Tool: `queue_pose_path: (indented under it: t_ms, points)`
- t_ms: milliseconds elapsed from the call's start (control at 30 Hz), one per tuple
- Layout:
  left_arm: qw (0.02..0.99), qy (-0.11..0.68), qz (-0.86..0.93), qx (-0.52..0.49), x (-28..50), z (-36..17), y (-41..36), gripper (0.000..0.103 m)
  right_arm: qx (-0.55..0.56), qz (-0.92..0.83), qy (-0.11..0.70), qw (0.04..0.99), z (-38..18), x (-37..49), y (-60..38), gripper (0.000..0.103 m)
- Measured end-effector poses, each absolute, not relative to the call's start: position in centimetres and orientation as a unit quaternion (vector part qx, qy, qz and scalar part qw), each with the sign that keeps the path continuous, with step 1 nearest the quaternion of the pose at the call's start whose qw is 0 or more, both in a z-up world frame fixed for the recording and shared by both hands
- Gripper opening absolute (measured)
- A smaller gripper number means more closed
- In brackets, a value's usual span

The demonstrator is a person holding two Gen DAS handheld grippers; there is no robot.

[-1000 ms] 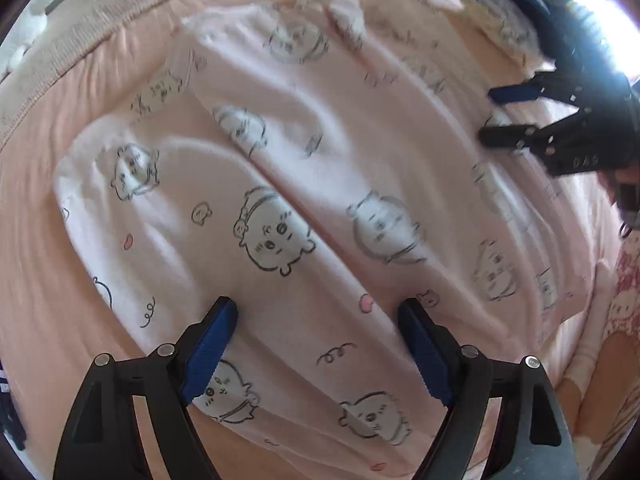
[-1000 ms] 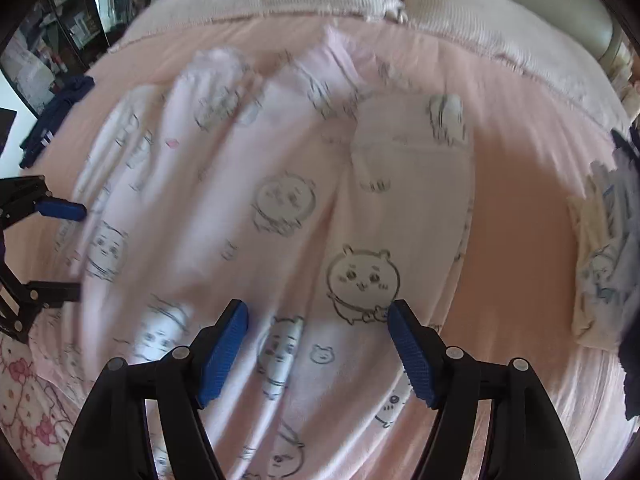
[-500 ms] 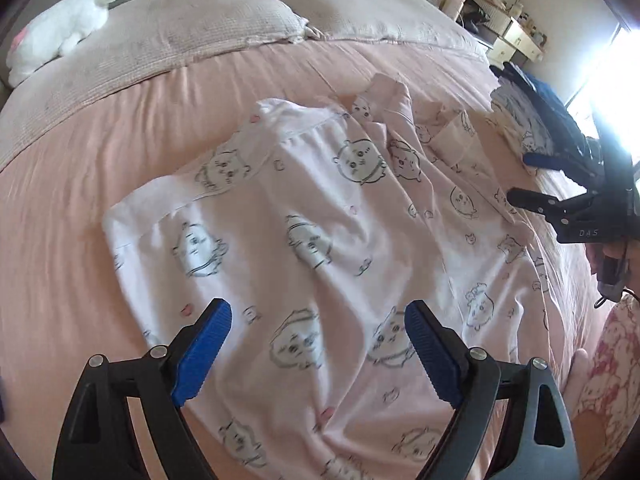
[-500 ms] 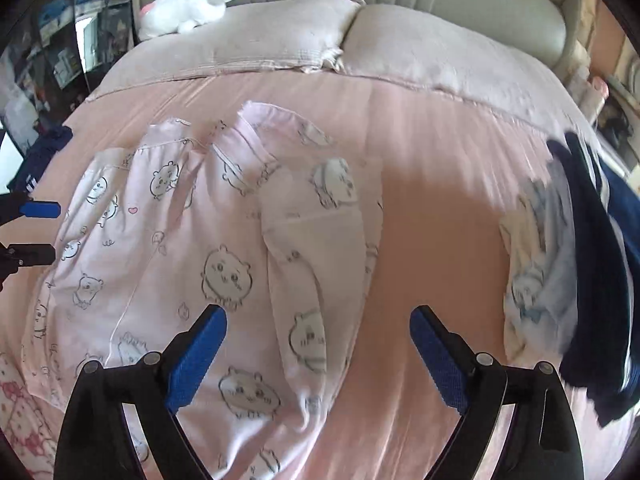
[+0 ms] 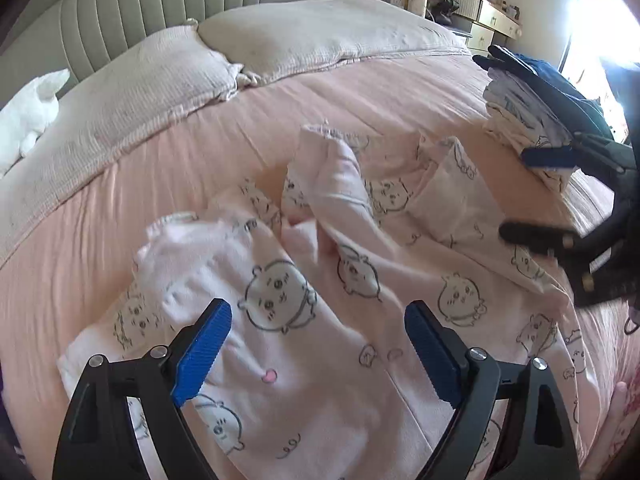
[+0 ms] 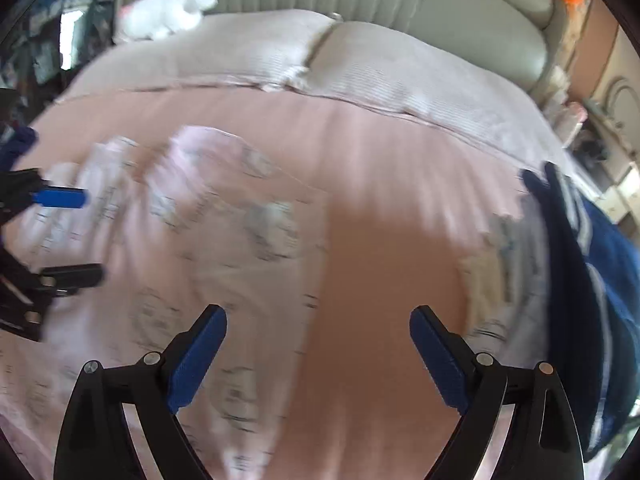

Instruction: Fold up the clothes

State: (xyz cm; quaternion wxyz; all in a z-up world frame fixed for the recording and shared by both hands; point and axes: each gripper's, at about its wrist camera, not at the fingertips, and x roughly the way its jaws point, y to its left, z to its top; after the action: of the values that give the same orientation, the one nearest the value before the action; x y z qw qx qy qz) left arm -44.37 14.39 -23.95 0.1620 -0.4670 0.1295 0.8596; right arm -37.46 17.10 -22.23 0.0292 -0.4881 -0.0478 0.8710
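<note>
While fingers [image 5: 200, 344] gape—pajamas [image 5: 320, 280] lie below.

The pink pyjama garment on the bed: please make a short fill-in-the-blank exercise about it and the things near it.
1. The pyjama garment is printed with cartoon ____ faces.
2. The jaws of the left gripper stand ____, with no cloth pinched between them.
3. The stack of folded clothes has a dark ____ item on top.
4. The white plush toy lies by the ____ at the head of the bed.

Missing words: bear; open; blue; pillows
</note>
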Motion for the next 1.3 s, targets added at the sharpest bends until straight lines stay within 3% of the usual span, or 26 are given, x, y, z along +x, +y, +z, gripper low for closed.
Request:
queue_pose_path:
  t_ms: [67,133,267,400,500,600,633,733,867,967,1033,1133,1200,1300]
  points:
    - [0.122,0.167,0.859,-0.469,-44.8,-24.6,14.4,0.089,-0.499,0.863,-0.078,-0.027,-23.4,-38.6,14.7,0.093]
    - [0.096,0.198,0.852,-0.476,-44.2,-25.0,13.8,0.089,-0.525,0.84,-0.139,0.007,-25.6,-39.1,14.5,0.096]
    - [0.105,0.201,0.844,-0.486,-42.1,-24.7,12.0,0.089,-0.52,0.851,-0.058,0.055,-23.7,-38.7,19.1,0.096]
    - [0.148,0.133,0.845,-0.497,-41.4,-25.0,10.7,0.089,-0.486,0.871,-0.016,0.071,-21.3,-37.9,21.3,0.097]
    - [0.148,0.118,0.842,-0.505,-41.6,-25.3,10.3,0.089,-0.486,0.872,0.041,-0.043,-22.6,-39.0,17.6,0.097]
    - [0.115,0.144,0.842,-0.507,-41.7,-25.0,8.9,0.089,-0.542,0.839,-0.042,-0.003,-26.1,-39.7,16.2,0.098]
    - [0.095,0.159,0.842,-0.506,-41.7,-24.8,8.2,0.089,-0.537,0.843,-0.033,0.008,-26.2,-39.4,17.5,0.101]
    - [0.044,0.191,0.84,-0.506,-42.3,-24.1,4.9,0.089,-0.54,0.828,-0.071,0.132,-25.0,-38.5,21.6,0.101]
    - [0.057,0.103,0.842,-0.527,-43.5,-23.1,-0.3,0.089,-0.505,0.854,-0.046,0.115,-21.8,-39.3,20.9,0.101]
    - [0.113,0.022,0.836,-0.536,-43.5,-22.5,-2.9,0.089,-0.503,0.864,-0.013,-0.023,-22.2,-43.1,14.5,0.102]
    - [0.096,0.041,0.838,-0.535,-43.4,-22.5,-3.8,0.089,-0.497,0.861,-0.007,-0.104,-22.7,-45.7,9.9,0.102]
    - [0.089,0.018,0.837,-0.539,-42.9,-22.8,-5.7,0.089,-0.504,0.85,-0.007,-0.152,-24.1,-47.8,3.8,0.102]
    - [0.075,0.012,0.839,-0.539,-42.9,-23.0,-6.8,0.089,-0.518,0.842,-0.018,-0.151,-26.0,-48.6,1.7,0.102]
    - [-0.016,0.102,0.827,-0.552,-42.7,-24.1,-7.6,0.089,-0.52,0.846,-0.095,-0.074,-27.0,-49.2,2.3,0.102]
